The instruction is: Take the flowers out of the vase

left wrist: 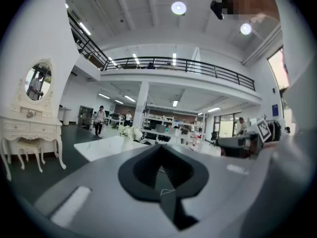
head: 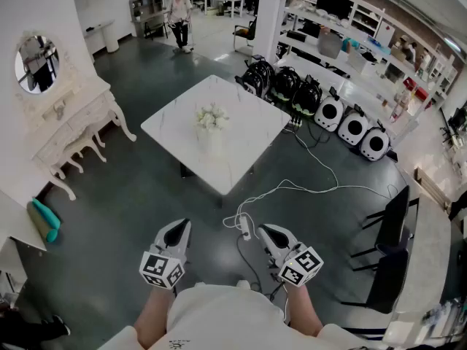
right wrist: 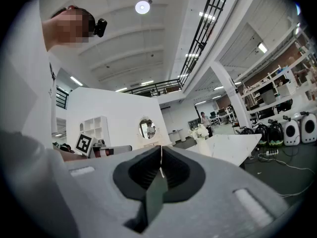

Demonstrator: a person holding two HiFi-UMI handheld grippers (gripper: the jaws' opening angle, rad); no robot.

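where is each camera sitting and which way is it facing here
Head view: on the person's head, looking steeply down at the white table and flowers; forearms, left gripper and right gripper show below.
Left gripper view: rides the left gripper, facing level over its shut jaws toward the table; right gripper at its right edge.
Right gripper view: rides the right gripper, level over shut jaws; left gripper at left.
All three views share the flowers.

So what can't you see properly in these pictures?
- How many flowers: too small and far away in all three views.
- Inside of the vase: hidden by its white wall, every view.
- Legs of the table: mostly hidden under its top, head view.
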